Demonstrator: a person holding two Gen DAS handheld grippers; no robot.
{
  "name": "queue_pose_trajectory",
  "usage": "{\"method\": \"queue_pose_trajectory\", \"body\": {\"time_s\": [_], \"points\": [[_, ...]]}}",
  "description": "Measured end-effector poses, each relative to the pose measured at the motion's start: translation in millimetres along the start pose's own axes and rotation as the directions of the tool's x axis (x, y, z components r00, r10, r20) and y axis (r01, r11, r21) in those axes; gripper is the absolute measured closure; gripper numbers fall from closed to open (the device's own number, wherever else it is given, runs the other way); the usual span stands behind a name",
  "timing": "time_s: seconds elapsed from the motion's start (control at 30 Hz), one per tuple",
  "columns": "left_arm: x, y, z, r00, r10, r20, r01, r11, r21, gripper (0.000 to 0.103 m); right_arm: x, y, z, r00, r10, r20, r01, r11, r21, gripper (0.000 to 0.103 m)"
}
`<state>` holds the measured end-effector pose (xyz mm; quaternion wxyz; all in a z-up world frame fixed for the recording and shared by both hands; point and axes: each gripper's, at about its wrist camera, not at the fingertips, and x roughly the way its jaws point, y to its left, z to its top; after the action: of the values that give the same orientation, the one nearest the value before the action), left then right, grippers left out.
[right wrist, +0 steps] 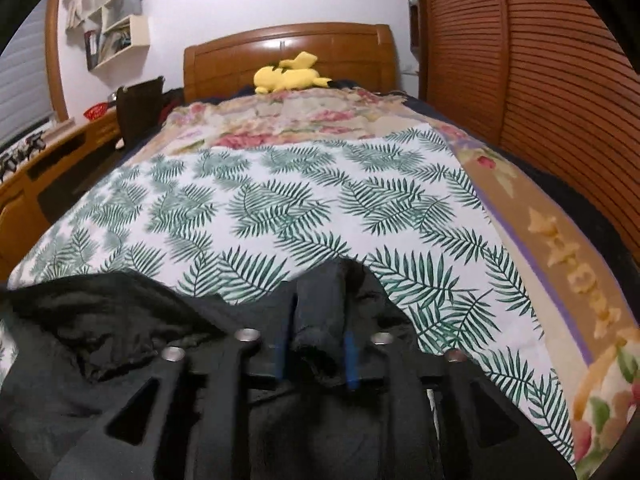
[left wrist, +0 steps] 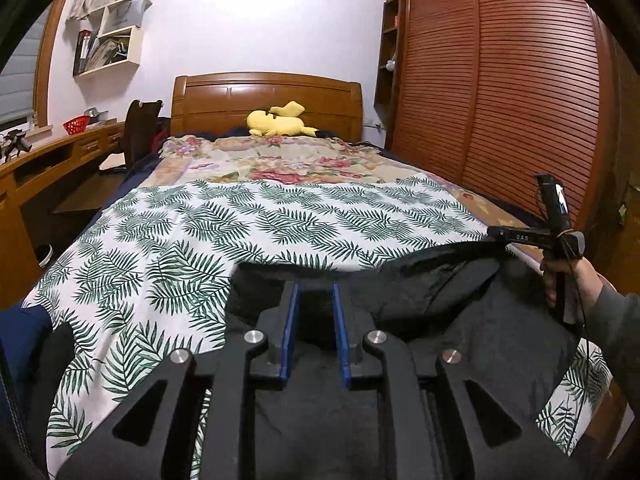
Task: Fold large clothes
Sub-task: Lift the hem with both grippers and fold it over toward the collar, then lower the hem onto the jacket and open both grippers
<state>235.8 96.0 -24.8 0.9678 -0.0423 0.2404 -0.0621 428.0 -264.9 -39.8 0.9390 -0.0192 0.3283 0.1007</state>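
Note:
A large black jacket (left wrist: 460, 312) lies crumpled at the near end of the bed, on a white sheet with green leaf print (left wrist: 240, 220). My left gripper (left wrist: 316, 292) is over the jacket's near edge, its blue pads parted with dark cloth between them. My right gripper (right wrist: 318, 312) has a bunched fold of the black jacket (right wrist: 80, 320) between its blue pads. In the left wrist view the right gripper (left wrist: 516, 236) shows at the jacket's far right corner, held by a hand.
The leaf sheet (right wrist: 280, 208) covers the bed over a floral blanket (left wrist: 272, 160). A yellow plush toy (left wrist: 276, 120) lies by the wooden headboard (left wrist: 264, 96). A wooden wardrobe (left wrist: 500, 92) runs along the right, a desk (left wrist: 48, 160) and chair (left wrist: 140, 128) along the left.

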Motion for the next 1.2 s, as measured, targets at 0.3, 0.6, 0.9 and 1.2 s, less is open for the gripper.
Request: {"method": "queue_pose_trajectory", "body": {"time_s": [0.3,0.6,0.9,1.2], "points": [[2,-14,-9,0.999,-0.037,-0.031,0.037,0.999,0.015,0.087,-35,2,-13,0.999,-0.054,0.006,0.054,0.996,-0.071,0.031],[-3,-37,-30,0.994,-0.078,-0.072,0.081,0.996,0.047,0.086,-69,37,-73,0.995,0.046,-0.085,-0.057,0.989,-0.135,0.031],[-23,-61,-55,0.987,-0.131,-0.094,0.138,0.988,0.069,0.084,-99,99,-127,0.966,0.184,-0.181,-0.224,0.948,-0.229,0.045],[-38,-80,-83,0.977,-0.176,-0.124,0.186,0.980,0.071,0.082,-101,128,-160,0.952,0.179,-0.247,-0.245,0.931,-0.271,0.045]]}}
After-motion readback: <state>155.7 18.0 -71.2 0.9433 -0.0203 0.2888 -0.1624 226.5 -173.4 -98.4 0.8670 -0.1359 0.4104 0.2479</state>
